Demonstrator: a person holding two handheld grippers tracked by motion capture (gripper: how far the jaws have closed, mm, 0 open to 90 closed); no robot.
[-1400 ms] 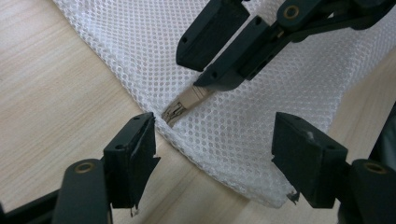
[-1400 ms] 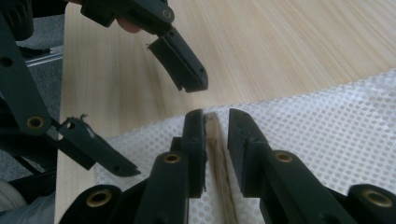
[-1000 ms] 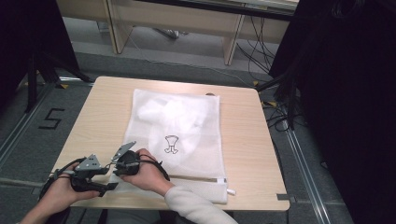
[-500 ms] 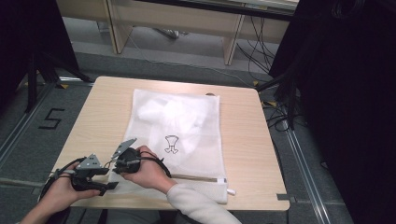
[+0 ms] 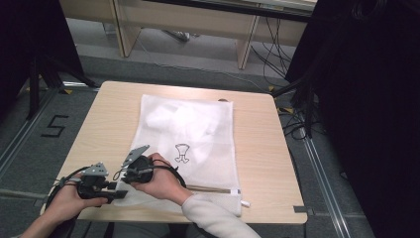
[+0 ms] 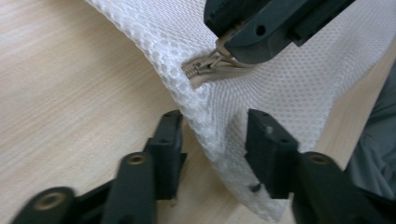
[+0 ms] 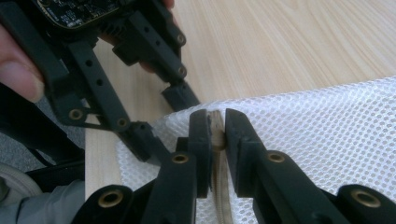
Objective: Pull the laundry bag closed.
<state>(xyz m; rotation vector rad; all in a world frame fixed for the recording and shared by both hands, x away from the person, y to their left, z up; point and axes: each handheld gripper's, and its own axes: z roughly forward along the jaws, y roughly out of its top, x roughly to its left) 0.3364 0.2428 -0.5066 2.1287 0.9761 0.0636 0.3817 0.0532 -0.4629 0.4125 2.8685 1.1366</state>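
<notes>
wooden table [image 5: 99, 124], grey floor [image 5: 29, 148], cables [image 5: 292, 124]

Even overhead light on the table [image 5: 257, 148]; surroundings dark, right side near black. High view soft, low detail. Mesh bag [image 5: 198, 129] bright, slightly washed out. Gripper views: close jaws blurred, mesh sharp in mid-range; soft shadows under bag.

Each hand-held gripper [image 5: 130, 174] has black jaws with brass rivets, a grey three-cornered plate on top, trailing black cable; sleeve [image 5: 213, 218] cream knit.
</notes>
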